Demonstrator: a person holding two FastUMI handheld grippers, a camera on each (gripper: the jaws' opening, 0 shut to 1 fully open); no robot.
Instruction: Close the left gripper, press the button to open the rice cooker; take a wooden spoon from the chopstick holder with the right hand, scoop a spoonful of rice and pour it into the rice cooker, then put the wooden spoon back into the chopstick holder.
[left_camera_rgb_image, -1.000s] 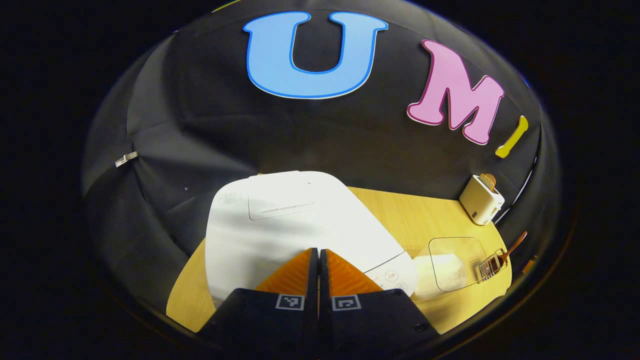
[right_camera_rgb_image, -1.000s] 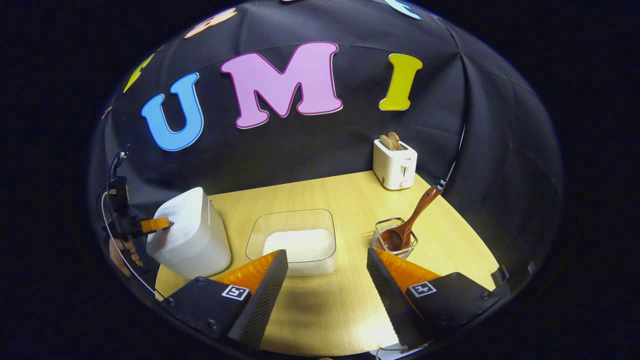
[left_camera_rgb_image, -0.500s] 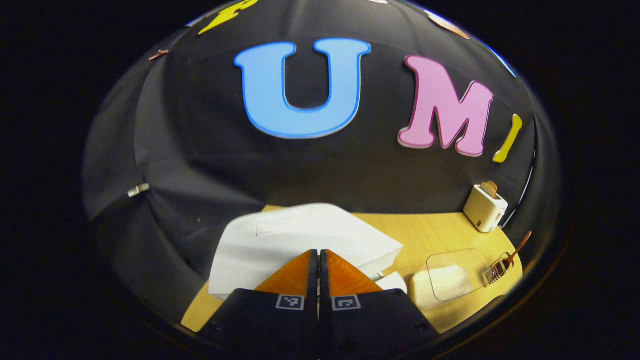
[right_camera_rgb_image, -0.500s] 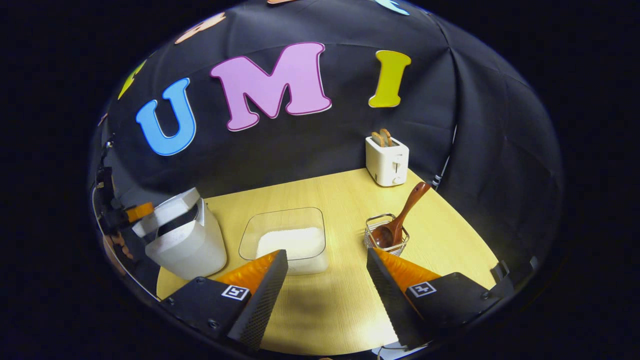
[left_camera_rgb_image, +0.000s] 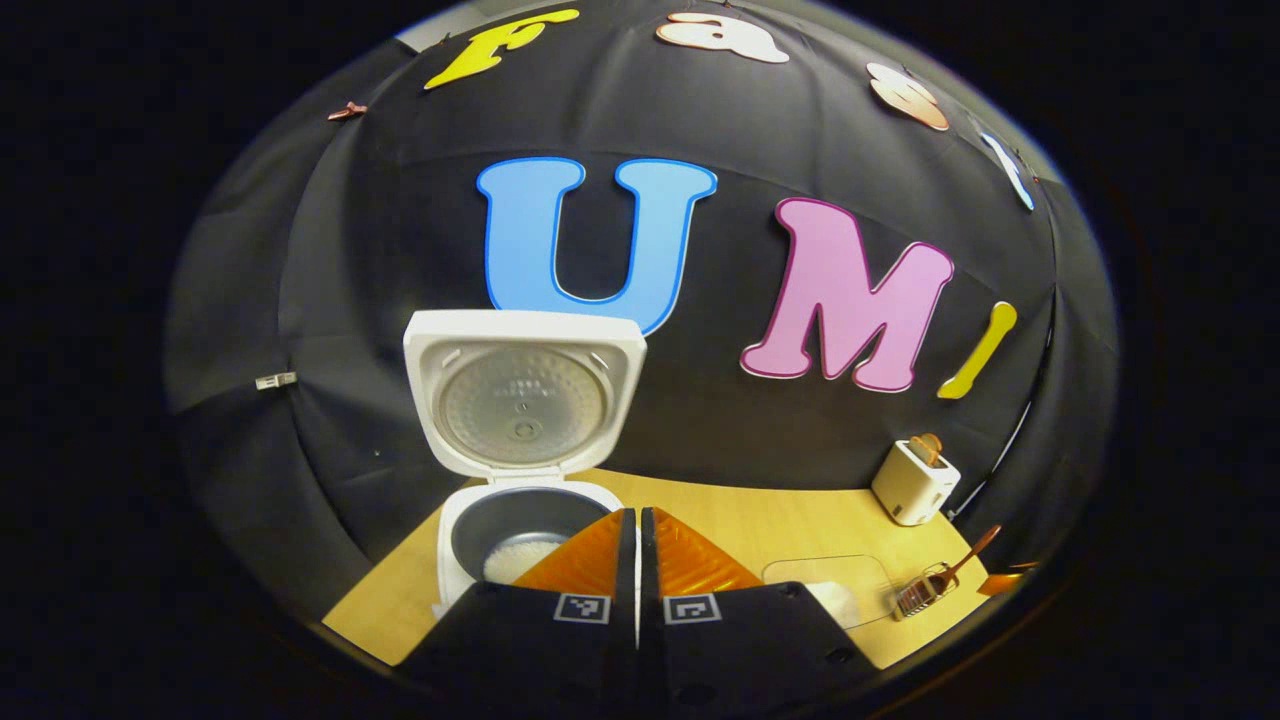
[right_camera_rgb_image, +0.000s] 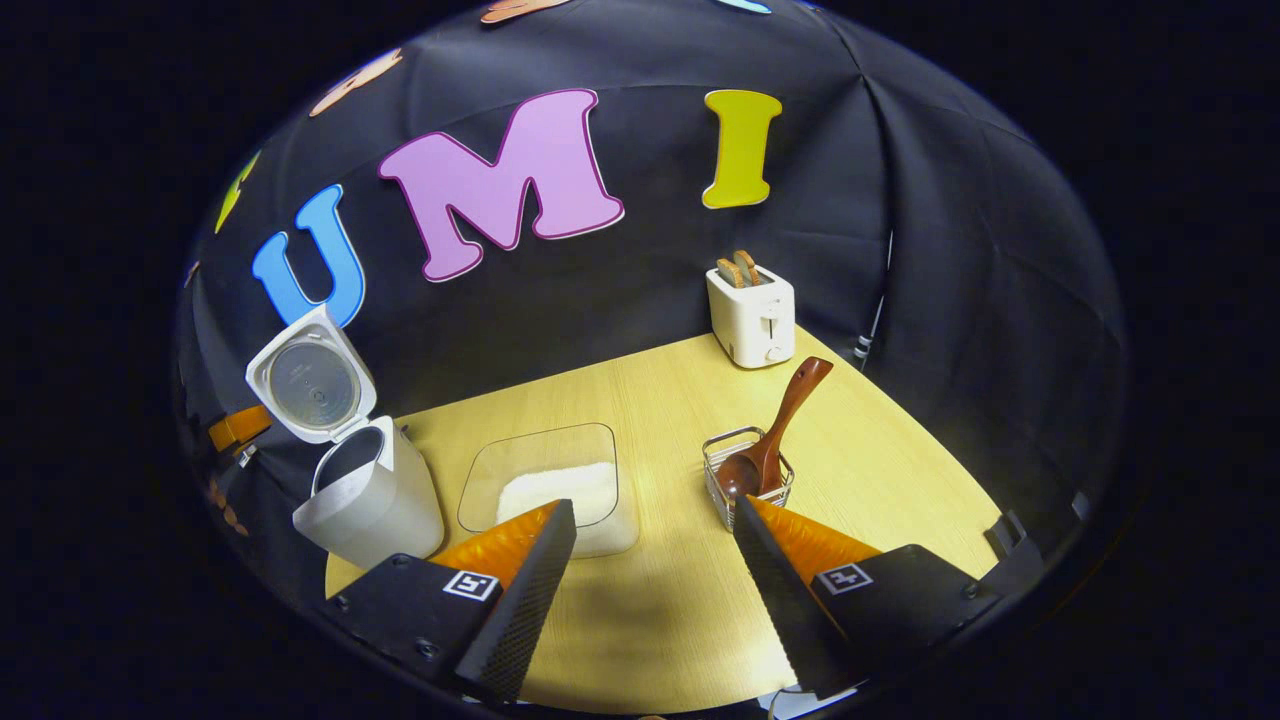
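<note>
Fingers of the left gripper (left_camera_rgb_image: 637, 530) pressed together, empty, just in front of the rice cooker (left_camera_rgb_image: 520, 525). Its lid (left_camera_rgb_image: 523, 400), closed a second ago, now stands upright: button step done. Right gripper (right_camera_rgb_image: 655, 545) spread wide, empty, near the wooden spoon (right_camera_rgb_image: 770, 435) standing in the chopstick holder (right_camera_rgb_image: 748, 485), well right of the cooker.

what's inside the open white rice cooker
The white rice cooker, lid up, holds a dark inner pot with some white rice at the bottom. The shut left gripper covers the pot's right part.
</note>
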